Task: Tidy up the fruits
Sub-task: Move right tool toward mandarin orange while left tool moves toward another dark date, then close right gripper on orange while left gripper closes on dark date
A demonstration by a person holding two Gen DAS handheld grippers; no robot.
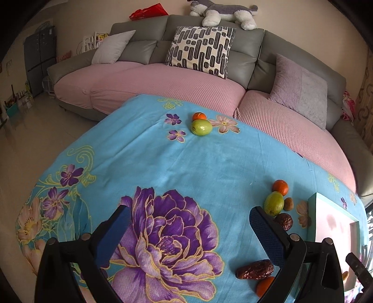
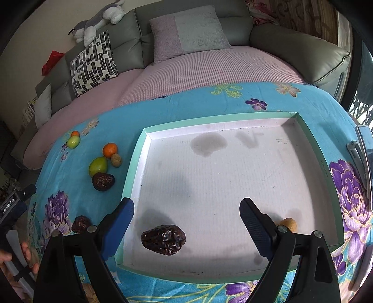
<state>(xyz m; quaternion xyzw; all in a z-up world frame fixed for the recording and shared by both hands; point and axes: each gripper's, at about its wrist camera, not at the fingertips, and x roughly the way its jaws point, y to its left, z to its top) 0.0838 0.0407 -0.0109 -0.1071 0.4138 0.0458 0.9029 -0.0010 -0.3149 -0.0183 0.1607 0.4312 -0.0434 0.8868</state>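
A shallow tray [image 2: 137,151] with a mint-green rim and white floor lies on the blue floral cloth. Inside it rests a dark red date [image 2: 163,239], below my open right gripper [image 2: 186,216], and a small tan fruit [image 2: 289,224] sits half hidden behind the right finger. Left of the tray lie an orange [image 2: 110,149], a tan nut-like fruit [image 2: 116,160], a green fruit [image 2: 98,166] and two more dates [image 2: 103,181] [image 2: 81,224]. My left gripper [image 1: 190,221] is open above the cloth, with a date [image 1: 254,269], an orange [image 1: 264,285] and a green fruit [image 1: 274,202] by its right finger.
A second green fruit [image 1: 201,127] and orange [image 1: 199,115] lie at the cloth's far edge. A grey sofa with pink cover [image 1: 163,79], cushions and a plush dog [image 1: 221,11] curves behind the table. A person's hand [image 2: 25,254] shows at the left edge. A phone-like device [image 2: 364,149] lies right of the tray.
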